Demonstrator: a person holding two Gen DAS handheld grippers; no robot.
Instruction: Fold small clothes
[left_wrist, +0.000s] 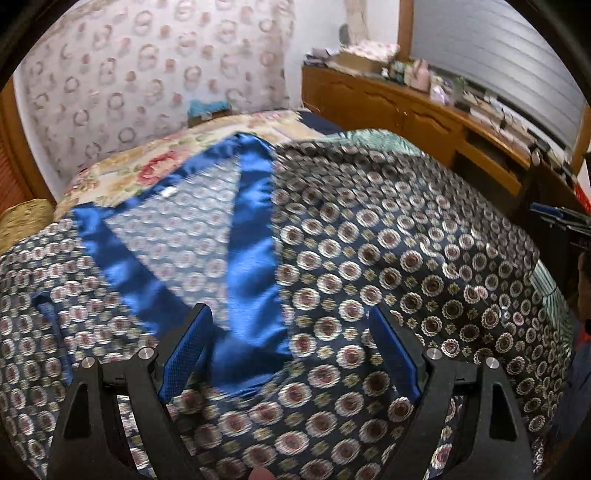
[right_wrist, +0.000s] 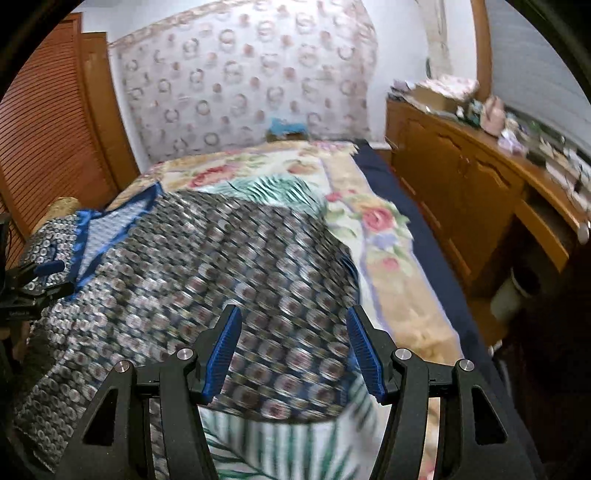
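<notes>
Clothes here means one piece: a dark patterned top (left_wrist: 388, 258) with little round flowers all over it and a shiny blue collar (left_wrist: 255, 206). It lies spread out on the bed (right_wrist: 399, 295), on top of a flowery cover (right_wrist: 369, 218). A green leafy cloth (right_wrist: 280, 188) peeks out from under it.

The top looks mostly flat and open. The blue collar makes a V shape, and you can see the pale inside of the top (left_wrist: 184, 236) between the two blue bands. I cannot see any neat fold yet. So I think the job is only at the start. The top has been laid out, but the folding is still to do: the sides need to come in, and then it needs to be folded over into a small shape.

The left tool (left_wrist: 291, 350) is low over the top, right by the bottom of the blue V. Its two blue fingers (left_wrist: 184, 354) are spread wide apart, and nothing is pinched between them. The cloth lies under them.

The right tool (right_wrist: 293, 354) is over the near edge of the top, on the other side. Its blue fingers (right_wrist: 225, 350) are spread apart too and hold nothing. The hem of the top sits just below them, with the leafy cloth showing past it.

The pictures are blurry, so small wrinkles are hard to see. A wooden cabinet (right_wrist: 461, 192) stands beside the bed, with lots of small things on it.
</notes>
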